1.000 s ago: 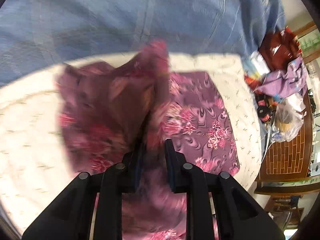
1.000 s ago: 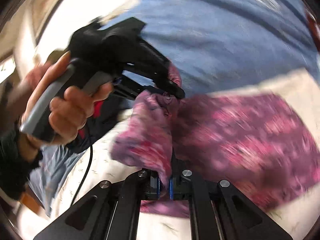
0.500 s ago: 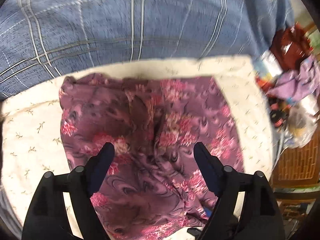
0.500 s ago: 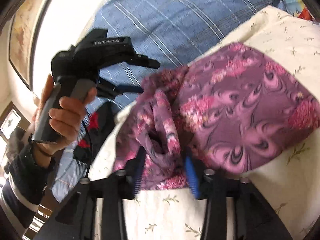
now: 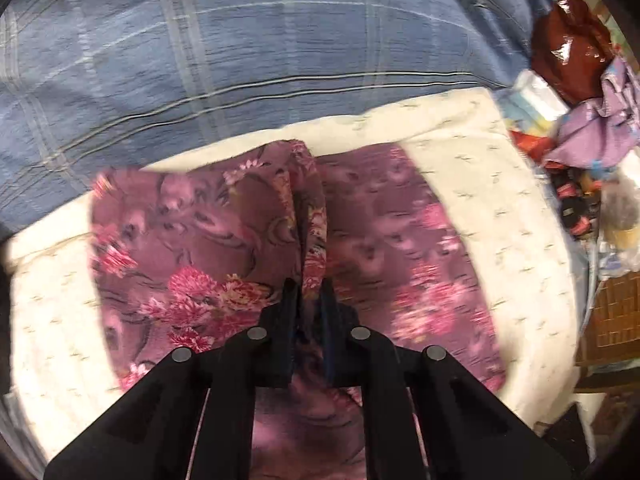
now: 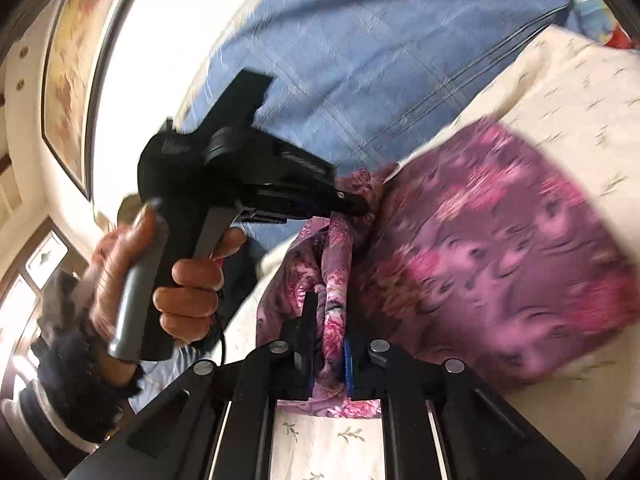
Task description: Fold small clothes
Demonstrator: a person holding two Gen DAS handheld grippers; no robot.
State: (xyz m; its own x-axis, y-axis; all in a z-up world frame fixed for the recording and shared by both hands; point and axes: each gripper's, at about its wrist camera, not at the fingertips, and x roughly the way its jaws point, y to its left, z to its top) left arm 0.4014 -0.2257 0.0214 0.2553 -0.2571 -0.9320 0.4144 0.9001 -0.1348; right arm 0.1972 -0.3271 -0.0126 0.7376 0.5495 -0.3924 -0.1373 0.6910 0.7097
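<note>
A purple floral garment [image 5: 208, 240] lies on a cream quilted pad [image 5: 500, 208]. My left gripper [image 5: 310, 292] is shut on a raised ridge of the garment near its middle edge. My right gripper [image 6: 326, 332] is shut on a bunched fold of the same garment [image 6: 500, 264] at its left side. In the right wrist view the left gripper [image 6: 356, 206] shows in a hand, its tip pinching the cloth just above the fold I hold.
A blue plaid bedspread [image 5: 260, 52] lies behind the pad. A heap of clothes and bags [image 5: 588, 92] sits at the right. A wooden cabinet [image 5: 612, 320] stands beyond the pad's right edge. A window [image 6: 136, 60] is at the left.
Half a second ago both grippers were open over the flat garment. Both have now closed on folds of cloth and are lifting them.
</note>
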